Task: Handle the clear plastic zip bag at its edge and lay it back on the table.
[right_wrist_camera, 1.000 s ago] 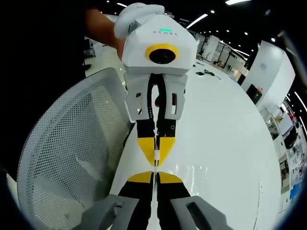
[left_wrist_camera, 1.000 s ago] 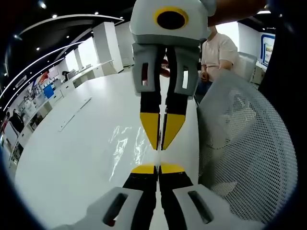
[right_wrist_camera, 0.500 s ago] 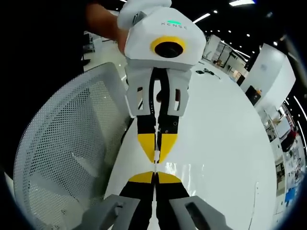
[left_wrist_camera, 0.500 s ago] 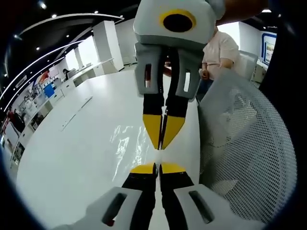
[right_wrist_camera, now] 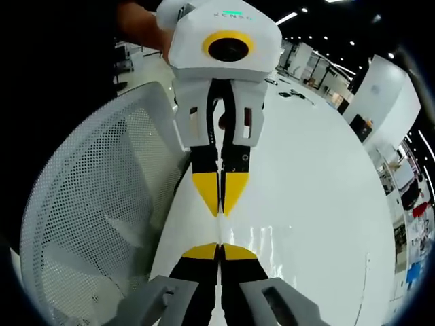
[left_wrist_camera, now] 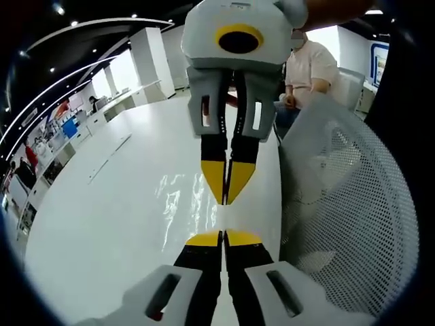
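Observation:
The clear zip bag [left_wrist_camera: 180,197] hangs down to the white table [left_wrist_camera: 95,217], with glints on its creased film. My left gripper [left_wrist_camera: 223,236] is shut on the bag's edge, yellow tips pressed together. Facing it from above, my right gripper [left_wrist_camera: 225,202] is shut too, a short way off along the same edge. In the right gripper view my right gripper [right_wrist_camera: 219,248] pinches that thin taut edge, and my left gripper [right_wrist_camera: 219,214] points down at it from the top. The bag's film [right_wrist_camera: 262,234] shows faintly to the right of the jaws.
A white mesh chair back [left_wrist_camera: 346,204] stands close beside the table edge, also seen as the mesh chair [right_wrist_camera: 88,217] on the left. A seated person [left_wrist_camera: 309,68] is at the far end. Small dark items [right_wrist_camera: 289,93] lie far off on the table [right_wrist_camera: 306,170].
The two grippers' tips, nearly touching a second ago, have drawn a little apart along the bag's edge. Both stay shut.

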### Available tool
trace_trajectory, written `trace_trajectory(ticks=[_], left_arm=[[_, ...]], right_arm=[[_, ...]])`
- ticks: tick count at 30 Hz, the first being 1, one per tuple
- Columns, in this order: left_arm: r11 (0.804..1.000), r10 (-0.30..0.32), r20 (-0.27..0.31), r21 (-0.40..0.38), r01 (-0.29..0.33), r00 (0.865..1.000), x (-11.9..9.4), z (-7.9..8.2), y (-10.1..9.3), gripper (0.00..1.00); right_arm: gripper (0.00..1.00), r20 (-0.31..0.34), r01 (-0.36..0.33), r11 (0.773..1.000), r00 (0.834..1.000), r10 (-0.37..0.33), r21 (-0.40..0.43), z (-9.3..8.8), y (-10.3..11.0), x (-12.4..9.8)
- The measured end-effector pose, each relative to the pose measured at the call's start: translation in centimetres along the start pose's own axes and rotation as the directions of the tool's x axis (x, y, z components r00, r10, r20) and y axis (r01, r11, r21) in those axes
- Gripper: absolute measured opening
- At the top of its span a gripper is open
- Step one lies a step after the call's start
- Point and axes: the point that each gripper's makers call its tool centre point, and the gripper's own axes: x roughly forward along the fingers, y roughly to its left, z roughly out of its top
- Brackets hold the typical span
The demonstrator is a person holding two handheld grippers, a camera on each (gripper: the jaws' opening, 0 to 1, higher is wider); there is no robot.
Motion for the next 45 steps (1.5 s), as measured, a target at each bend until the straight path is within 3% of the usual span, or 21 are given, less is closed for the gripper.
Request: trace_trajectory(ticks=[5,7,21,27,29,33,36,44,45], left_arm=[[1.000,0.003,-0.001,0.026,-0.003,1.000,0.0,0.0,0.0,0.00],[1.000,0.004,0.001,0.027,-0.004,1.000,0.1,-0.1,0.0,0.00],[1.000,-0.008,0.002,0.026,0.008,1.000,0.3,-0.1,-0.1,0.00],[1.000,-0.011,0.001,0.023,0.011,1.000,0.4,-0.1,-0.3,0.00],[1.000,-0.014,-0.007,0.023,0.014,1.000,0.4,-0.2,-0.4,0.00],[0.998,-0.004,-0.029,0.062,0.006,1.000,0.6,-0.2,-0.5,0.04],[0.996,-0.003,-0.032,0.087,0.006,0.999,0.6,-0.4,-0.5,0.00],[1.000,-0.012,-0.018,0.001,0.012,1.000,0.7,-0.6,-0.5,0.00],[0.998,-0.023,-0.018,-0.053,0.022,1.000,0.7,-0.6,-0.6,0.00]], right_arm=[[0.00,-0.001,-0.005,1.000,1.000,0.005,-0.024,0.0,0.1,0.1],[0.00,0.040,-0.028,1.000,0.999,0.027,0.011,0.7,0.5,0.0],[0.03,0.071,-0.026,0.999,0.997,0.025,0.020,2.1,0.3,0.8],[0.00,0.061,-0.023,1.000,0.998,0.022,0.009,2.1,0.2,1.1],[0.00,0.055,-0.034,0.998,0.998,0.031,0.054,2.1,0.3,1.2],[0.00,0.038,-0.022,0.998,0.999,0.020,0.057,1.9,0.0,1.5],[0.00,0.030,-0.043,0.997,0.999,0.041,0.065,1.9,0.4,1.6],[0.00,0.014,-0.044,0.997,0.999,0.044,0.066,1.8,0.5,1.6],[0.00,0.011,-0.047,0.997,0.999,0.047,0.063,1.7,0.5,1.6]])
